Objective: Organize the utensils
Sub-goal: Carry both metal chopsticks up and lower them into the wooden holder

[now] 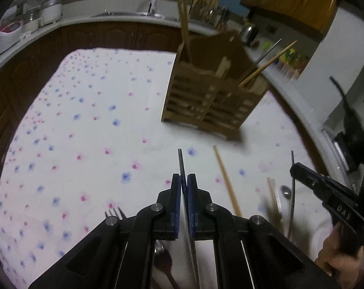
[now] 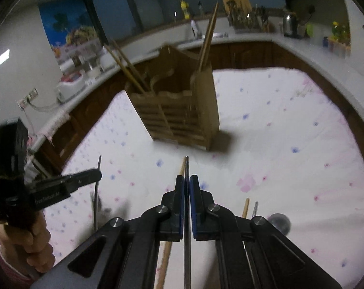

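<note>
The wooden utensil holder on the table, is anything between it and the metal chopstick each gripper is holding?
Nothing visible blocks either path. The left hand-held gripper and the right hand-held gripper each clamp a metal chopstick, and only bare floral tablecloth lies ahead up to the wooden utensil holder. A loose wooden chopstick lies off to the side.

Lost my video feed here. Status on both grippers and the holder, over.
Left gripper shut on metal chopstick. Right gripper shut on another metal chopstick. Wooden utensil holder upright ahead, path clear.

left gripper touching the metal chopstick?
Touching. Left wrist view: left gripper pads are shut on the metal chopstick, no gap either side.
</note>
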The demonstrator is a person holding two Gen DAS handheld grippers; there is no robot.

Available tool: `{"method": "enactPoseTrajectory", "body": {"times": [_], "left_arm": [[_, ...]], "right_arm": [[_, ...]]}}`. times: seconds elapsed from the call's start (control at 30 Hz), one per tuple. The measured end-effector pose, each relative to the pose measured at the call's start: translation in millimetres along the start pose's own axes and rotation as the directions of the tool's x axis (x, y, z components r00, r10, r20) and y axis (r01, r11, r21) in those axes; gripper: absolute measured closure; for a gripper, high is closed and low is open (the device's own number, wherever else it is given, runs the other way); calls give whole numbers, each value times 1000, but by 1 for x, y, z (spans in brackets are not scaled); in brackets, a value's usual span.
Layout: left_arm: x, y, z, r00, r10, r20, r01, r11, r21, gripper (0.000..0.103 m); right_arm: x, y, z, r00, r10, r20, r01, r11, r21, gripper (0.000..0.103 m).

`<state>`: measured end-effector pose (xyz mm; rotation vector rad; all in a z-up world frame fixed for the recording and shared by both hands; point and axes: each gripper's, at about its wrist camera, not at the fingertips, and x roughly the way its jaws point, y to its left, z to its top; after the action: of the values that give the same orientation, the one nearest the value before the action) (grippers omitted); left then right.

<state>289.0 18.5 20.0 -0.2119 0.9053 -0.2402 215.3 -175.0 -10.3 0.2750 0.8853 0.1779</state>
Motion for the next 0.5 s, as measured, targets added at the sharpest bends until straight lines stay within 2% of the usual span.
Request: {"method": "enactPoseTrajectory", "body": {"times": [0.27, 0.5], "left_arm": [[-82, -4, -25, 990, -70, 118, 70, 998, 11, 100], [-126, -6, -42, 975, -92, 200, 87, 996, 37, 100]], "right_arm": [[-66, 7, 2, 988, -1, 151, 0, 1000, 6, 99], [-89, 8, 1, 979, -13, 202, 11, 1000, 11, 99]]}}
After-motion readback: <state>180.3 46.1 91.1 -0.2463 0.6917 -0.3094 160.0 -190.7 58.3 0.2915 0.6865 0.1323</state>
